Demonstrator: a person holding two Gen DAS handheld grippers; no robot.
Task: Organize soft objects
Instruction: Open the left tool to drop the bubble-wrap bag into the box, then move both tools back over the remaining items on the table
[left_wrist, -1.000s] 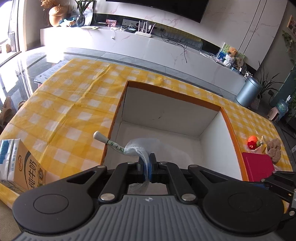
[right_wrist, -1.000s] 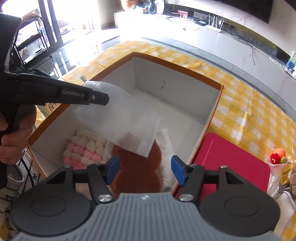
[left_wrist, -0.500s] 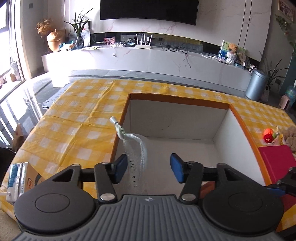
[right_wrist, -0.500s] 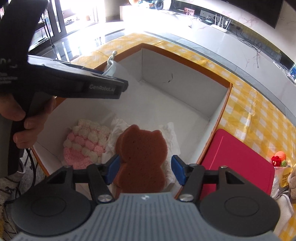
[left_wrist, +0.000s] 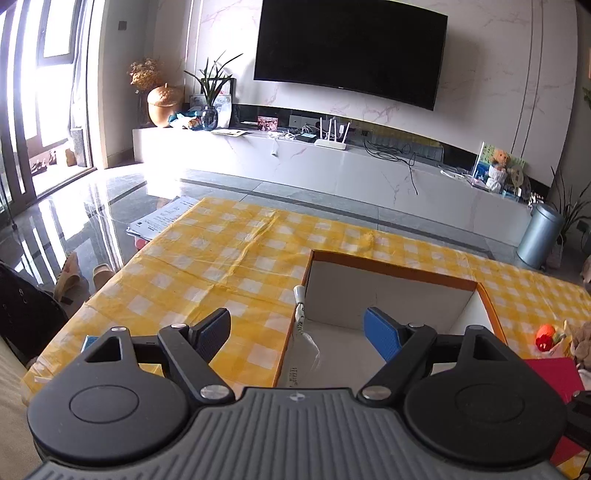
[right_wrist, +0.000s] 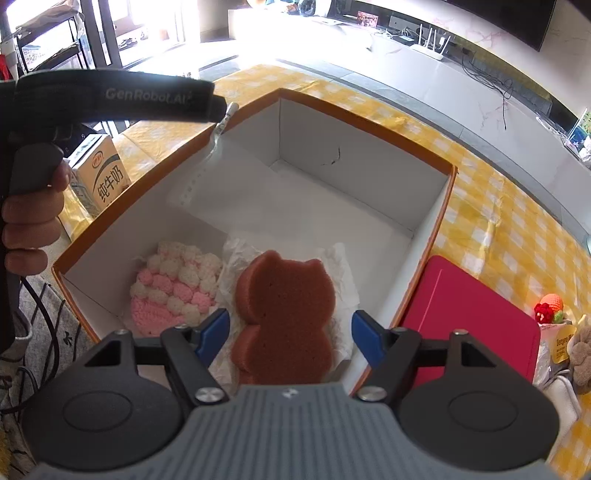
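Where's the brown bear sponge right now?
Right wrist view: the brown bear sponge lies on white paper inside the box, near corner, right of the pink knitted piece.

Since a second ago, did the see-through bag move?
Yes. The clear bag dropped from the left gripper, whose jaws have just been opening, and now leans against the box's left wall inside the box.

one box (right_wrist: 436, 206) with three soft things inside: one brown bear sponge (right_wrist: 284, 314), one pink-and-white knitted piece (right_wrist: 173, 291), one white mesh bag (right_wrist: 207, 184); outside, one milk carton (right_wrist: 101, 173), one red lid (right_wrist: 469, 317)
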